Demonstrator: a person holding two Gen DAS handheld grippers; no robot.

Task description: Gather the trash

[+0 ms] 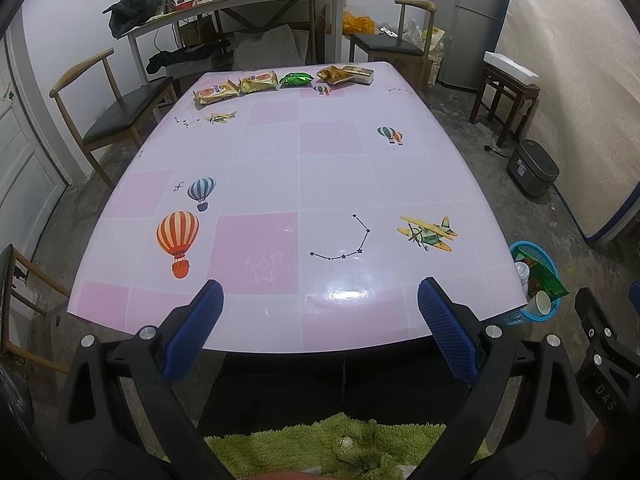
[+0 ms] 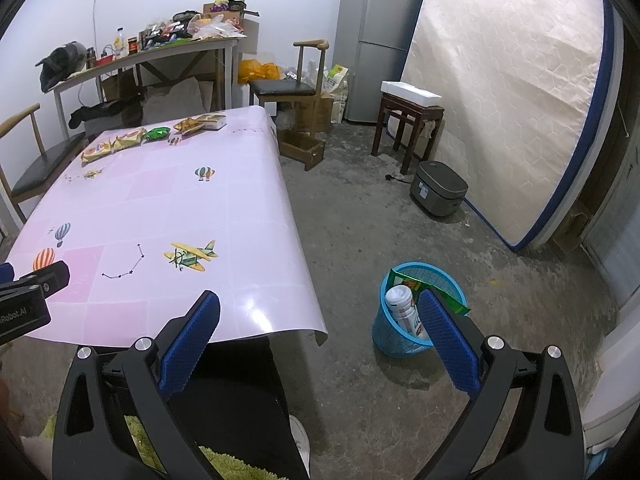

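- Nearest the cameras, a green fuzzy garment (image 1: 328, 446) and dark trousers (image 1: 320, 388) belong to the person at the table's near edge.
- The left gripper (image 1: 320, 312) hangs over that edge, blue pads spread wide, nothing between them.
- The right gripper (image 2: 320, 320) is likewise wide open and empty, held off the table's right corner above the floor.
- The table (image 1: 280, 184) has a glossy pink-and-lilac checked cover printed with balloons, planes and star lines; its near and middle parts are bare.
- On the grey concrete floor (image 2: 360, 216), just right of the table's near corner, stands a blue mesh bin (image 2: 404, 336) holding a white bottle (image 2: 402, 304), a green wrapper (image 2: 424, 284) and a paper cup (image 1: 540, 303).
- Along the table's far edge lies a row of trash: two yellow snack packs (image 1: 236, 87), a green wrapper, a gold wrapper (image 1: 332, 75) and a box (image 1: 360, 74).
- Beyond are wooden chairs (image 1: 116, 112), a cluttered side table (image 1: 240, 4), a stool (image 2: 408, 120), a fridge (image 2: 376, 36) and a mattress (image 2: 508, 92) leaning on the right wall.
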